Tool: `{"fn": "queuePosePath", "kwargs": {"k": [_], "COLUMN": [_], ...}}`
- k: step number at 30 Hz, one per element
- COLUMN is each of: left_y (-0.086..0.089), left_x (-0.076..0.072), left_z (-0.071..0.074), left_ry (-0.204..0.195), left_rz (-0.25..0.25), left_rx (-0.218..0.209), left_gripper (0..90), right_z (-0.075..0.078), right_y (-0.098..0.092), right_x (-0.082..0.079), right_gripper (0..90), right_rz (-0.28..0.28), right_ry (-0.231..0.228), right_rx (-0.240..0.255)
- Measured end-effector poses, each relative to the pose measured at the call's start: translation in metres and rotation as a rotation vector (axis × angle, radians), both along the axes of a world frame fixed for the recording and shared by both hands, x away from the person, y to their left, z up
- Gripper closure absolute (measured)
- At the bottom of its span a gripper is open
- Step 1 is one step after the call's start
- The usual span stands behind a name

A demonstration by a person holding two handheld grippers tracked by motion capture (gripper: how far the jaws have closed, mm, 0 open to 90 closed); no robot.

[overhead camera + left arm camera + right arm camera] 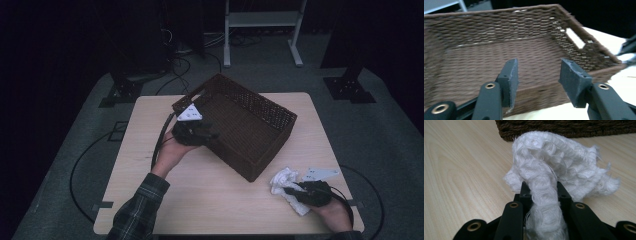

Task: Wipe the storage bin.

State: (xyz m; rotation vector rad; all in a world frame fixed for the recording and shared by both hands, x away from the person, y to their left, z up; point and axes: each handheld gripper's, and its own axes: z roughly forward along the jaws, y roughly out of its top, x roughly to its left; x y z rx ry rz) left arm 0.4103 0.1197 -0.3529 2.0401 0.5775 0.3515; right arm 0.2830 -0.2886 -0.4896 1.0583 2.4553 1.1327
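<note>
Left gripper (pixel 212 136): I have it at the near-left rim of the basket (pixel 250 127), its fingers (pixel 510 80) spread apart with nothing between them. In the left gripper view I look between them over the near wall into the woven hollow.
Right gripper (pixel 287 190): I see it low over the near-right corner of the desk (pixel 150 120), its fingers (pixel 525 193) clamped on a fold of the white cloth (pixel 285 182).
White cloth: bunched up on the desk just beside the basket's near corner, close to it but apart. Most of it bulges out ahead of the fingers, and a strand trails back between them in the right gripper view.
Basket: dark brown wicker, set askew on the desk, one corner pointing toward me. A handle slot (pixel 575 37) cuts the right-hand end wall in the left gripper view.
Edges: the basket's far corner lies close to the desk's far edge. My right hand (pixel 332 212) sits near the front edge and not far from the right one.
Open room: a broad bare stretch of desk lies in front between my two hands, and a bare strip runs along the left side beside my left forearm (pixel 140 207).
</note>
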Motion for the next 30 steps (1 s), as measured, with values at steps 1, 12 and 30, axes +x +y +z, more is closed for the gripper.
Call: {"fn": "queuePosePath", "kwargs": {"k": [1, 12, 30], "left_y": [0.004, 0.035, 0.063], "left_x": [0.004, 0.039, 0.086], "left_z": [0.001, 0.012, 0.009], "left_ry": [-0.003, -0.029, 0.02], "left_rz": [0.01, 0.088, 0.195], "left_rx": [0.007, 0.062, 0.126], "left_gripper": [46.3, 43.4, 39.7], "right_z": [0.0, 0.0, 0.0], "right_y": [0.0, 0.0, 0.001], "right_x": [0.0, 0.0, -0.001], "right_gripper": [73.1, 73.1, 73.0], "right_rz": [0.0, 0.002, 0.001], "right_ry": [0.0, -0.001, -0.001], "right_rx": [0.0, -0.001, -0.005]}}
